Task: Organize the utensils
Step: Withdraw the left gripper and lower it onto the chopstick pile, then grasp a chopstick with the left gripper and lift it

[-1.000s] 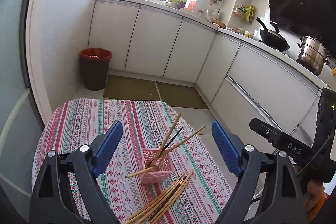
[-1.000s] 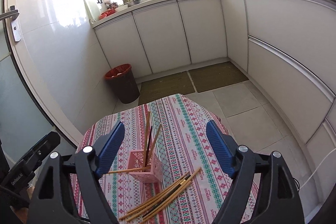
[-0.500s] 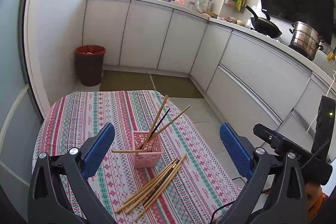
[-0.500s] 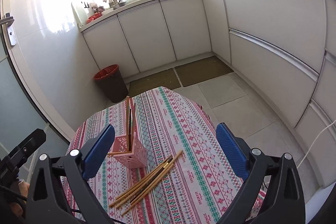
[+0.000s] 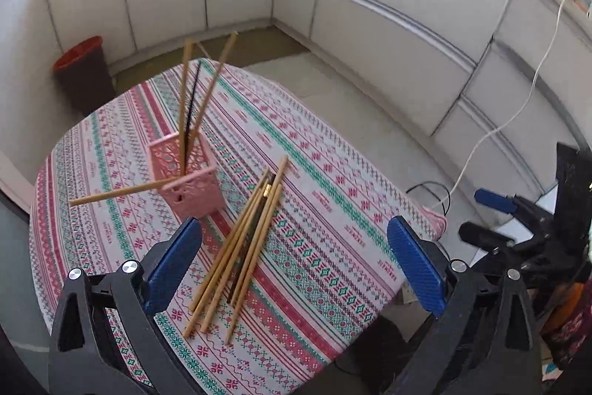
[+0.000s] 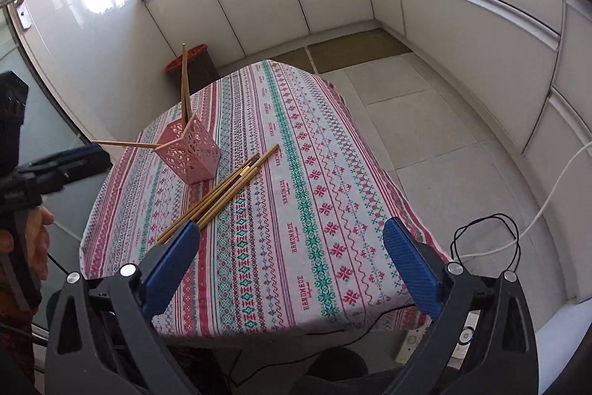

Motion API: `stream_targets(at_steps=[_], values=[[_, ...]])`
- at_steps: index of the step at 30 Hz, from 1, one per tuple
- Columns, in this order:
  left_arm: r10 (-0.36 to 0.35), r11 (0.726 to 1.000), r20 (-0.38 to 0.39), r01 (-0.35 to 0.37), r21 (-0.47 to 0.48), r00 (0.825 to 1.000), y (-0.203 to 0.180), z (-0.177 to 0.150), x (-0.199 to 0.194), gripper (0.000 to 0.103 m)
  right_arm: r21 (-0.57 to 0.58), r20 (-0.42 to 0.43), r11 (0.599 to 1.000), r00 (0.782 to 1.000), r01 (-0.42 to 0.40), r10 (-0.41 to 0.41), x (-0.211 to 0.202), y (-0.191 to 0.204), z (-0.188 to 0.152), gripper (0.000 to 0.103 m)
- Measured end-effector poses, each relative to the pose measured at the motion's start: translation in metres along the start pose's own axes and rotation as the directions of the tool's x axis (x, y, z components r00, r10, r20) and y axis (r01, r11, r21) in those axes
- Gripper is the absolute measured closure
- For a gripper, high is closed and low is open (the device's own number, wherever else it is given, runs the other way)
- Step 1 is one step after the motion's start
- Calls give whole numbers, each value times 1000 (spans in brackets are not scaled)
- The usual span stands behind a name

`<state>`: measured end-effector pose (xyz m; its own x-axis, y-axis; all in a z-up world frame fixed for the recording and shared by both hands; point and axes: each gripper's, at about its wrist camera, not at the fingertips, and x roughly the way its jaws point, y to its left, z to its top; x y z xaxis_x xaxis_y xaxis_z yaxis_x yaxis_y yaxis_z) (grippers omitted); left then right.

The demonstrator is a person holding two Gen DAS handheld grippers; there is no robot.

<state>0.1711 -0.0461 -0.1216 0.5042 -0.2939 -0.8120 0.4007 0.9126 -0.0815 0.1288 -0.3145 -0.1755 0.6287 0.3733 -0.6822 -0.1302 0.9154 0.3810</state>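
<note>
— Starting with the left wrist view: what is seen?

— A pink perforated plastic holder point(image 5: 185, 178) is seen standing on the striped, patterned tablecloth point(image 5: 333, 210). A few wooden chopsticks point(image 5: 185, 87) are stood upright in it, and one is laid across its rim, poking out sideways. A loose bundle of bamboo chopsticks point(image 5: 240, 243) is spread on the cloth just beside the holder. The left gripper point(image 5: 294, 263) is held above the bundle's near ends; its jaws have just been opening and are now spread wide, with nothing gripped.

— And the right wrist view?

— The same holder point(image 6: 188, 154) and bundle point(image 6: 222, 195) are shown from the other side. The right gripper point(image 6: 292, 263) is likewise spread wide, having just been opening, and nothing is held by it; the near ends of the bundle are partly hidden behind its left finger. The left gripper point(image 6: 70, 158) is glimpsed at the frame's edge, carried in a hand point(image 6: 33, 239).

— What could go wrong?

— Several sticks could be pinched at once, since they are overlapped. The light holder could be tipped if it is knocked on approach, or if the crosswise stick is caught. Thin sticks could also be rolled off the table edge if they are nudged.
</note>
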Motion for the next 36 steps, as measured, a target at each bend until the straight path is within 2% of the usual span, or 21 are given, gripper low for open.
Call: stream_targets(at_steps=[3,5,8,11,17,24,26,27,28,29,33,35,36], values=[[-31,999,-88,32,8,996,-4,0,37,7,39,56,997,996,-70,68,-10,-9,2,7],[-13,1000,-125,14,6,992,-4,3,60,7,58,71,994,993,-95,91,-13,-14,0,7],[2,1000,-183,1,16,983,-6,11,94,7,93,146,988,983,-122,108,-24,-23,-2,7],[-3,998,-196,15,64,981,-16,21,122,7,129,164,983,981,-128,106,-25,-32,-2,7],[89,982,-225,-47,182,970,-35,48,182,7,222,169,960,977,-168,131,-20,-51,1,7],[124,970,-285,-56,236,950,-24,83,237,10,282,171,938,973,-201,157,-16,-66,1,7],[129,969,-309,-54,243,942,-18,88,249,19,291,172,934,971,-209,163,-14,-68,1,7],[113,973,-335,-35,228,935,-14,89,254,38,296,173,931,971,-212,166,-13,-69,1,7],[81,980,-373,-5,201,924,-9,90,259,63,301,173,929,970,-217,170,-13,-70,1,7],[71,982,-390,3,188,918,-5,90,264,66,306,174,926,970,-220,172,-12,-71,1,7],[72,980,-369,4,201,927,-1,92,264,70,332,170,914,968,-233,185,-8,-76,1,7],[67,980,-362,6,199,930,-1,91,263,75,343,165,910,969,-232,185,-6,-77,2,7],[63,981,-358,8,195,932,-1,90,262,81,345,162,910,969,-230,184,-5,-77,2,7]])
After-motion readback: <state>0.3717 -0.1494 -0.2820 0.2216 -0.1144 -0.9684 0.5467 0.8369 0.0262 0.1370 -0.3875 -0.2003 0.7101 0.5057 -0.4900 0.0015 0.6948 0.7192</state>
